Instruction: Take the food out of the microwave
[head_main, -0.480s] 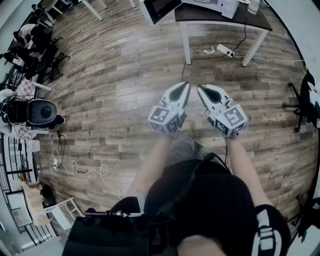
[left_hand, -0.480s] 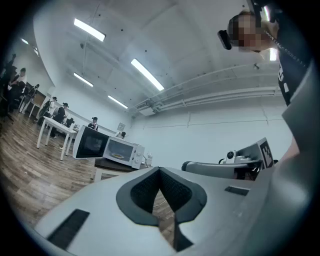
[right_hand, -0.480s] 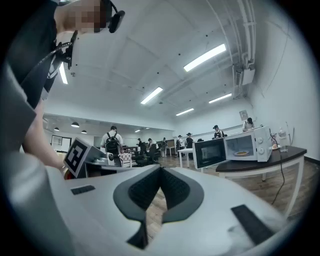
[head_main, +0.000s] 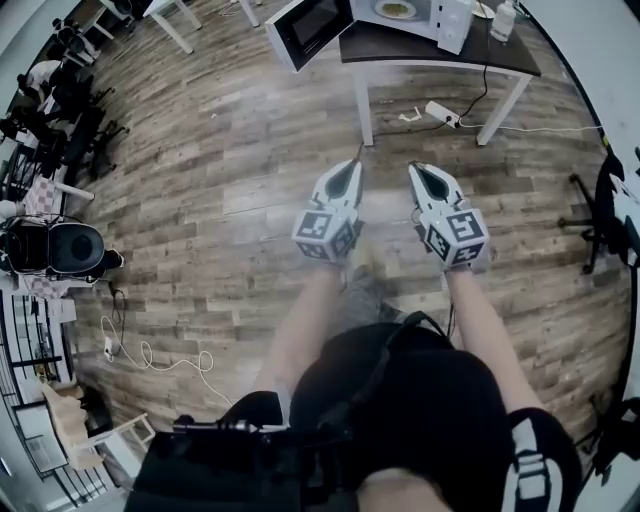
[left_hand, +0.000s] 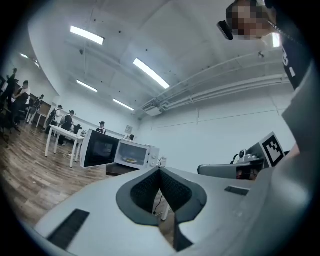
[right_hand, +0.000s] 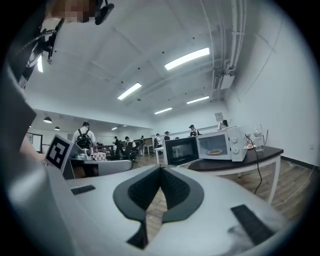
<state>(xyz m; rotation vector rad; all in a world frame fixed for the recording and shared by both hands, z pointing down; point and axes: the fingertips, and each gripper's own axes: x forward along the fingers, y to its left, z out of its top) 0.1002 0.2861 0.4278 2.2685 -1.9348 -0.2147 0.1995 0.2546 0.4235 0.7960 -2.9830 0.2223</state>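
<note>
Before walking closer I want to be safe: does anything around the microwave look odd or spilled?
Nothing spilled. The microwave door stands wide open with food inside, and a power strip lies on the floor under the table.

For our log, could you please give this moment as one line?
microwave: open; food: inside; left hand-held gripper: shut, empty; right hand-held gripper: shut, empty

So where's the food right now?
In the head view, top edge, just right of centre: the food sits inside the open microwave on the dark table.
</note>
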